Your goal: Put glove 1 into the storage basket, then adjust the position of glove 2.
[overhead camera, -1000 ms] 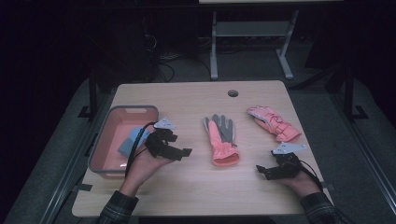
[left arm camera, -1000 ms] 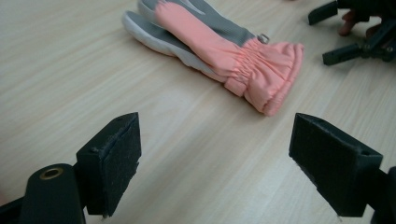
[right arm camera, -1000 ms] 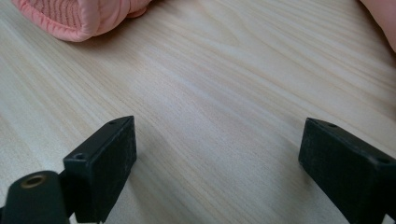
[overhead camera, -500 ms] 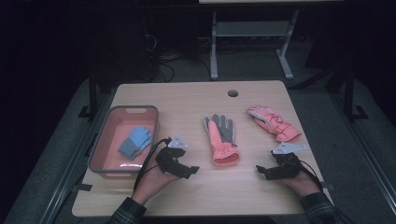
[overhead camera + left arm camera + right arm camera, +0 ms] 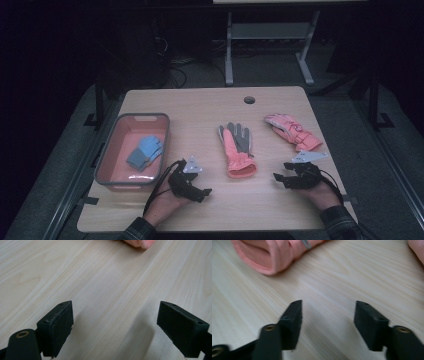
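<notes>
Fingers (image 5: pixel 57 327) of my left gripper (image 5: pixel 200 191) are standing spread wide above bare counter (image 5: pixel 210 107), pinching nothing, while the fingers (image 5: pixel 292 322) of my right gripper (image 5: pixel 280 178) have just been closing partway and are still gaping over empty wood. Both tools are resting low near the counter's front edge. Between them the pink-and-grey glove (image 5: pixel 236 148) is lying flat, cuff toward me, just ahead of both grippers. A second pink glove (image 5: pixel 292 131) is lying beyond my right hand (image 5: pixel 320 192). Beside my left hand (image 5: pixel 162 207), the grey-rimmed bin (image 5: pixel 107 160) is holding a blue glove (image 5: pixel 145 151).
</notes>
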Motion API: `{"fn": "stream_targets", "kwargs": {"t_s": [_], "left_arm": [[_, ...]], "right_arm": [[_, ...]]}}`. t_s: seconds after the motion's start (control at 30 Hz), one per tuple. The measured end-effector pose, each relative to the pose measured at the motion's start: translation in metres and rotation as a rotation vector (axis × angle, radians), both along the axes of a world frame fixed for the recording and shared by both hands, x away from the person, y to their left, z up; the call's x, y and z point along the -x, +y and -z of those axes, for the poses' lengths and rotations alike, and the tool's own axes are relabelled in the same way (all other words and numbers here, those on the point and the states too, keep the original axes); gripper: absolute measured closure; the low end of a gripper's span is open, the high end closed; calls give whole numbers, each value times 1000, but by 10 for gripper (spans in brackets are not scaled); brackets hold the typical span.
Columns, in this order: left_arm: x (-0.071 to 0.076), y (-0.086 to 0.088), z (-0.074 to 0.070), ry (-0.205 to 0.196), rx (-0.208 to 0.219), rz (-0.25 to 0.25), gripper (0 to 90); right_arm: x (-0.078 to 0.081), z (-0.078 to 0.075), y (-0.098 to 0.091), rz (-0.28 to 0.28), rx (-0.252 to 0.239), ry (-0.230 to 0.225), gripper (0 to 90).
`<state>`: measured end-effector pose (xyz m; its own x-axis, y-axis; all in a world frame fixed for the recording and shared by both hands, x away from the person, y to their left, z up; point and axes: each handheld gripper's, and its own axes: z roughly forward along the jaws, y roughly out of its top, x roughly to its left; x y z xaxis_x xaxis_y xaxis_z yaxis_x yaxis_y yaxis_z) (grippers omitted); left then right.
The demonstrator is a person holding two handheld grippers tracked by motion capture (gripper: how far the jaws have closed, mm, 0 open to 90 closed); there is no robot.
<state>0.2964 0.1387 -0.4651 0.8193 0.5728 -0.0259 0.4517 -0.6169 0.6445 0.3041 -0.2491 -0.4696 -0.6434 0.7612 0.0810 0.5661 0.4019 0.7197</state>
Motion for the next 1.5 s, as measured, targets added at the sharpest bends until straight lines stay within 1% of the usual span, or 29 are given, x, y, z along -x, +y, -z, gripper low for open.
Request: {"fn": "stream_targets", "kwargs": {"t_s": [0.03, 0.07, 0.1, 0.13, 0.17, 0.23, 0.27, 0.33, 0.4, 0.47, 0.67, 0.73, 0.77, 0.83, 0.93, 1.0, 1.1, 1.2, 1.23, 1.27, 1.3, 1.37, 1.5], "left_arm": [[0, 1, 2, 0, 1, 4, 131], [1, 1, 3, -12, -5, 8, 126], [2, 2, 4, -29, -9, 14, 127], [2, 2, 5, -35, -3, 21, 127], [3, 3, 6, -39, 7, 22, 126], [4, 6, 8, -55, 28, 26, 126], [5, 7, 9, -62, 41, 26, 126], [5, 8, 10, -70, 56, 28, 126], [6, 10, 12, -79, 68, 32, 126], [6, 10, 11, -77, 65, 33, 126], [6, 10, 11, -81, 63, 35, 127], [6, 10, 11, -82, 63, 35, 127], [5, 10, 11, -81, 62, 36, 127], [5, 9, 11, -81, 63, 37, 127], [5, 9, 12, -79, 64, 36, 127], [5, 9, 12, -77, 65, 35, 127], [6, 9, 12, -76, 66, 34, 127], [6, 9, 12, -73, 69, 33, 127], [6, 9, 12, -73, 69, 33, 127], [6, 9, 12, -74, 70, 33, 127], [6, 9, 12, -74, 70, 33, 127], [6, 9, 12, -76, 72, 32, 127], [6, 9, 12, -77, 71, 33, 127]], "right_arm": [[0, -2, 1, -9, -10, 0, 452], [0, -5, 4, -15, -18, -8, 500], [0, -7, 6, -20, -21, -5, 553], [-2, -10, 8, -37, -25, -16, 603], [-2, -12, 11, -42, -28, -24, 649], [-5, -16, 16, -53, -37, -20, 763], [-6, -18, 18, -48, -40, -13, 806], [-8, -21, 23, -59, -54, -11, 889], [-9, -23, 26, -72, -47, -16, 898], [-12, -27, 30, -80, -74, -14, 899], [-26, -39, 44, -120, -114, -41, 899], [-31, -42, 50, -126, -119, -34, 898], [-33, -43, 53, -138, -118, -41, 899], [-36, -45, 61, -152, -121, -36, 898], [-40, -47, 70, -178, -121, -44, 899], [-42, -48, 79, -189, -127, -31, 898], [-45, -46, 89, -214, -115, -27, 898], [-47, -44, 98, -226, -110, -12, 899], [-48, -42, 103, -225, -104, -1, 898], [-48, -41, 104, -233, -97, -2, 899], [-49, -39, 107, -232, -81, 6, 899], [-49, -35, 110, -233, -59, 14, 899], [-48, -32, 107, -235, -55, 24, 898]]}}
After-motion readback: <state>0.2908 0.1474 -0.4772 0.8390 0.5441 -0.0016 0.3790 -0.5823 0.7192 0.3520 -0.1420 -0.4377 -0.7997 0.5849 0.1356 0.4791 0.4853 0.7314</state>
